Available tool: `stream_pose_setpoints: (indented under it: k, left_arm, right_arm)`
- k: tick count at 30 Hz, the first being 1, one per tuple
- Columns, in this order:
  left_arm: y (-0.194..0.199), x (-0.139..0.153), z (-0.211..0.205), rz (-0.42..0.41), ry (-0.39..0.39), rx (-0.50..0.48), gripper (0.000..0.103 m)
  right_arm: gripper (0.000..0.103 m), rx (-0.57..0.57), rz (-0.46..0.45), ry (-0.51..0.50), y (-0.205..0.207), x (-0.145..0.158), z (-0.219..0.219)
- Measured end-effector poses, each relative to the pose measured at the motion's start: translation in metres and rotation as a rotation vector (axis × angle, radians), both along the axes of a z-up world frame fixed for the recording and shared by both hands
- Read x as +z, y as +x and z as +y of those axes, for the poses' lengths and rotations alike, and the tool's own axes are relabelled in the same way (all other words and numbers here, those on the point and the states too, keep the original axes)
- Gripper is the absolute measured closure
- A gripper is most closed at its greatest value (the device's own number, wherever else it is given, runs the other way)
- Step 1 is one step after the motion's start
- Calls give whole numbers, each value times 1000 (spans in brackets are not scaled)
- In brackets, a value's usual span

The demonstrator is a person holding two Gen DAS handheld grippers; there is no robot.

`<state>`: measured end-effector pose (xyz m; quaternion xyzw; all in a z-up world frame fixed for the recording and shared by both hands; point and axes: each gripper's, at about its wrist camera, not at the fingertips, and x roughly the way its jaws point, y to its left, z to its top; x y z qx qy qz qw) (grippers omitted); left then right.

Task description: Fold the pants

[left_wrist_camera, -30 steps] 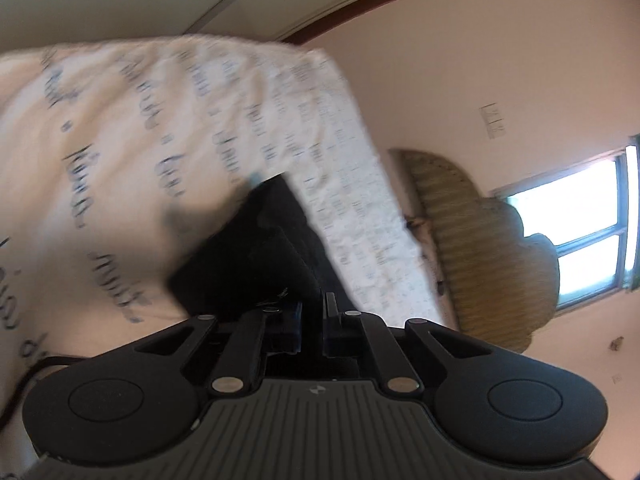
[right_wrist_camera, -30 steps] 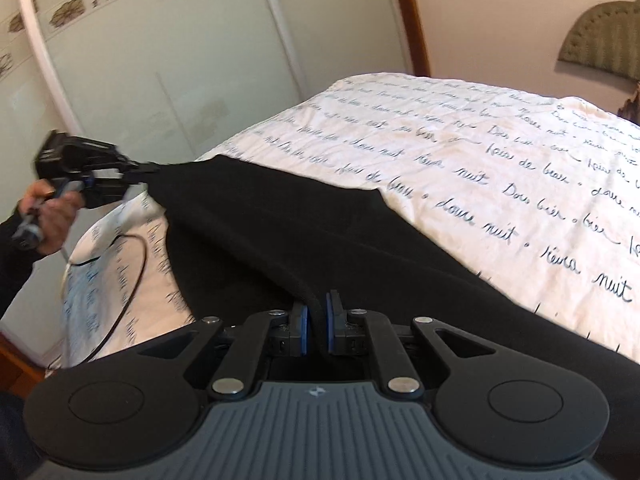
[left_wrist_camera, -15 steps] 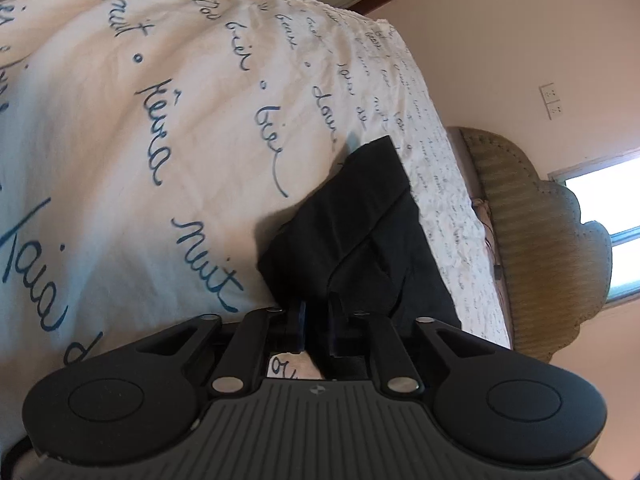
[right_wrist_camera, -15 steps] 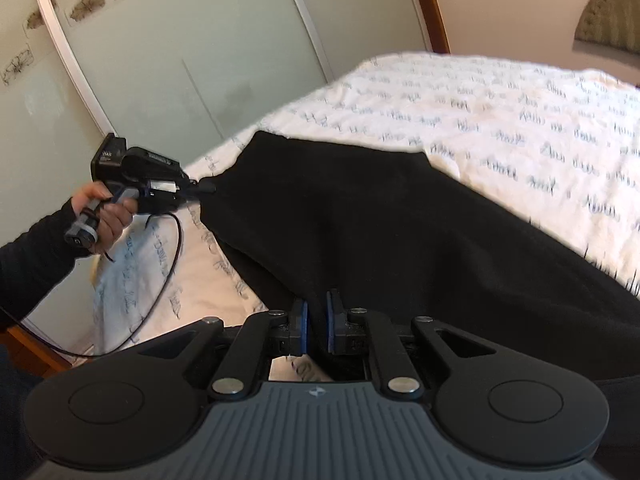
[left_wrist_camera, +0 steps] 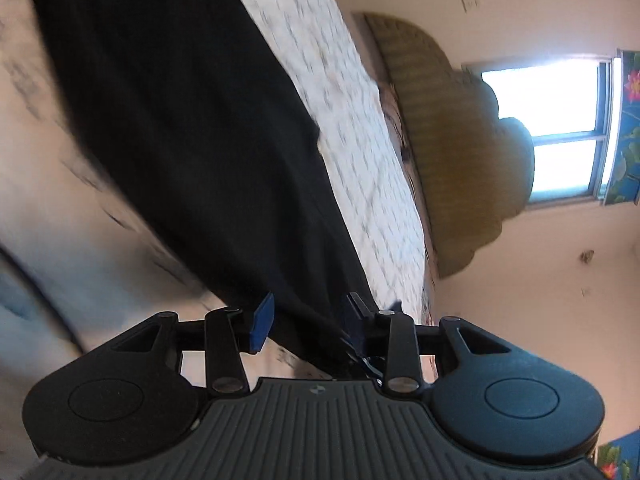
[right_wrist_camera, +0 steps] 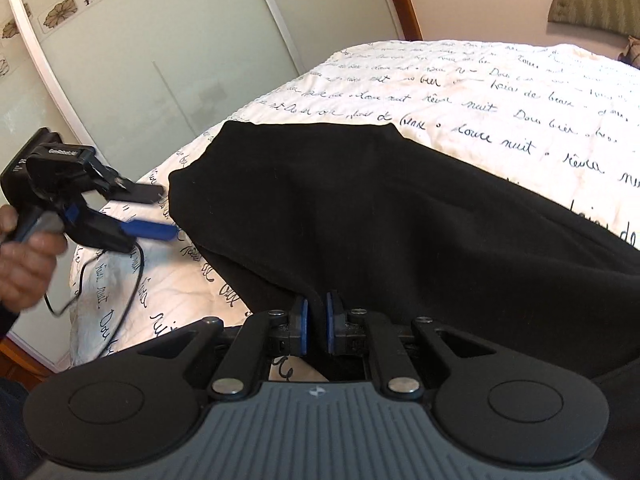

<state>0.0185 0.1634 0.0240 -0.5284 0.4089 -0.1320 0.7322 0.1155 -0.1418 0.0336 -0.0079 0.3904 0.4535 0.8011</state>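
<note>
Black pants [right_wrist_camera: 400,216] lie spread across the white bedspread [right_wrist_camera: 500,92]; the right gripper [right_wrist_camera: 314,326] pinches their near edge tight; the left gripper [right_wrist_camera: 154,212], jaws just opening, sits just beside the far corner, gripping nothing.

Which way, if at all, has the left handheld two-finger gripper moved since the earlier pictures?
Yes. In the right wrist view the left gripper has backed off the black fabric pants, towards the frosted glass wardrobe door; its jaws have just been opening and stand clear of the hem.
</note>
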Motion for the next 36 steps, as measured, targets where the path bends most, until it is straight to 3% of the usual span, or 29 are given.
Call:
stream_pose_setpoints:
  k: [4,9,11,12,13,14,16,19,21,22,25,27,31,36]
  left_arm:
    - [17,-18,-27,85,-54,44,56]
    - [30,-33,-33,179,-35,136,58]
    - [34,-36,-35,173,-4,135,75]
    - [35,-38,-37,176,22,131,90]
    - [35,-41,-39,189,43,131,95]
    - [34,-45,-39,196,50,134,98]
    - [31,-51,-38,172,71,131,95]
    - [25,-54,-40,99,97,119,89]
    - [20,-57,-41,31,127,106,89]
    - [16,-59,-43,-4,142,105,90]
    - [3,-62,-52,-135,229,97,90]
    - [-7,-62,-57,-196,286,96,90]
    - [-11,-65,-52,-200,249,98,88]
    - [-15,-67,-51,-216,230,93,87]
  right_arm:
    - [94,-6,-13,19,-2,5,-4]
    - [94,-7,-16,37,-5,4,-8]
    - [94,-15,-11,42,-6,1,-8]
    - [92,-23,-2,43,-7,0,-9]
    - [90,-39,9,43,-6,-2,-10]
    - [84,-61,21,44,-7,-4,-12]
    - [75,-111,40,69,-10,-4,-24]
    - [59,-222,88,222,-9,2,-70]
    - [17,-362,104,279,-1,10,-111]
    - [13,-453,98,281,5,17,-132]
    - [13,-738,85,226,34,41,-193]
    - [13,-885,125,208,61,54,-228]
    - [13,-1008,310,170,120,53,-258]
    - [13,-982,315,-304,172,21,-222]
